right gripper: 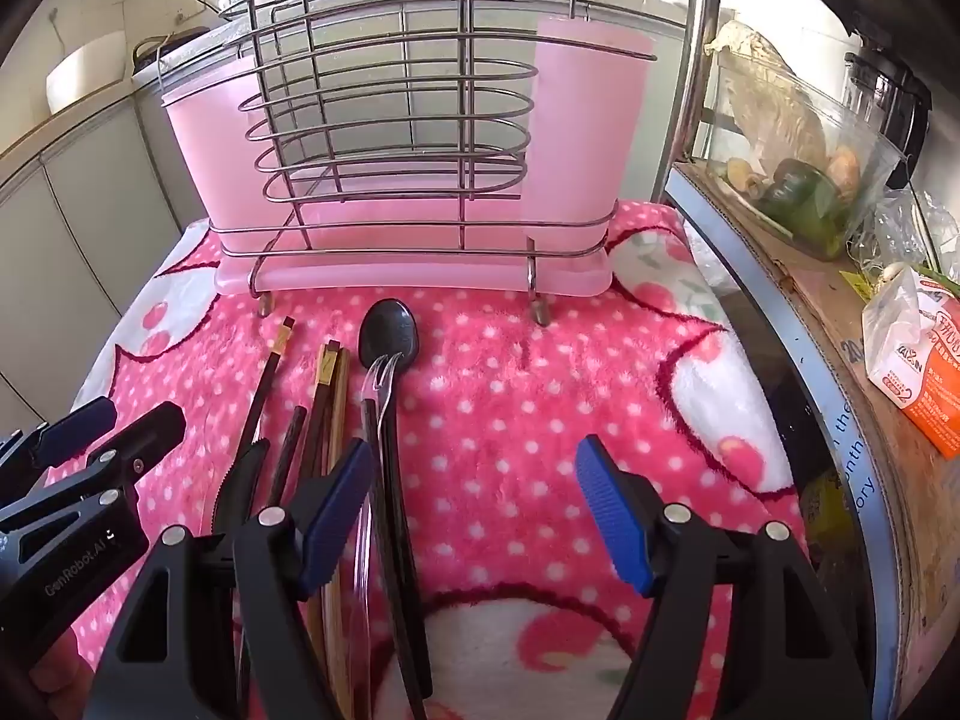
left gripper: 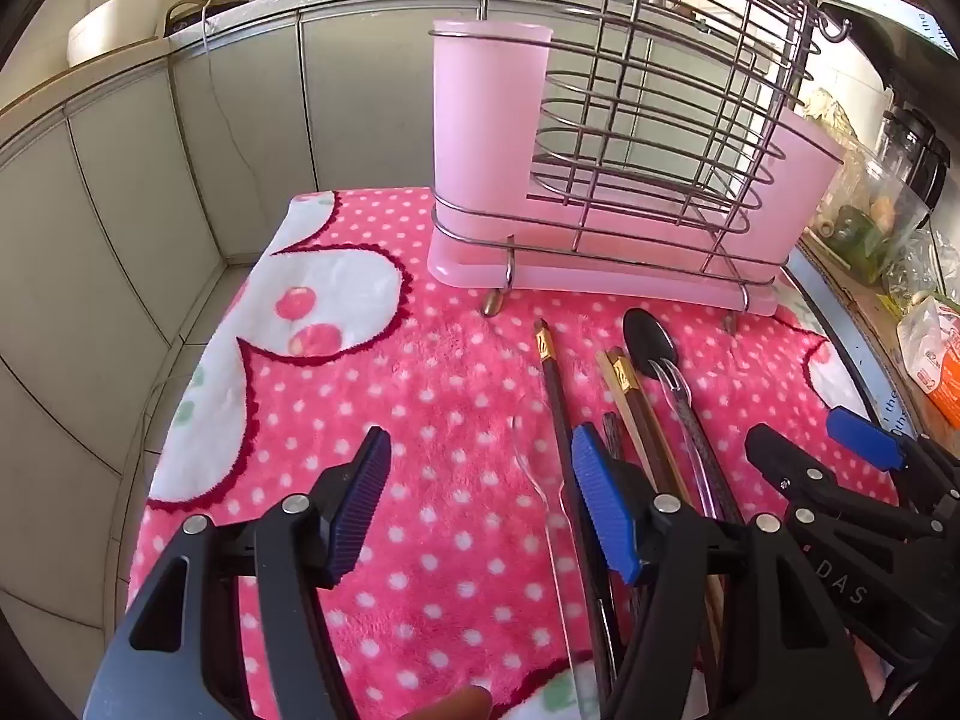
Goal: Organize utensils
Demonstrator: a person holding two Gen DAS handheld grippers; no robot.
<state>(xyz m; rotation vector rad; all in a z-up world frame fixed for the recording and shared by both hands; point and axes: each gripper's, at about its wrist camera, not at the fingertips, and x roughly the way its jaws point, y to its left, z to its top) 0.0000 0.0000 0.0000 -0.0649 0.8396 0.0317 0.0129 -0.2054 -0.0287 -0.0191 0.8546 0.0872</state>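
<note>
A loose row of utensils lies on the pink polka-dot fleece cloth (left gripper: 420, 420): dark wooden chopsticks with gold bands (right gripper: 327, 396), a black plastic spoon (right gripper: 389, 333), a clear plastic fork (right gripper: 378, 384) resting on the spoon's neck, a clear plastic spoon (left gripper: 537, 468) and a black serrated knife (right gripper: 237, 480). Just behind them stands the wire utensil rack with pink plastic cups (right gripper: 384, 180), its cups apparently empty. The left gripper (left gripper: 480, 498) and right gripper (right gripper: 474, 504) both hover over the cloth with jaws spread wide, nothing between them. Sorting looks not yet begun; this reads as the approach to a first pick. The next move calls for singling out one piece from the crowded, overlapping bundle, closing on its handle, then lifting it upright into a cup.
</note>
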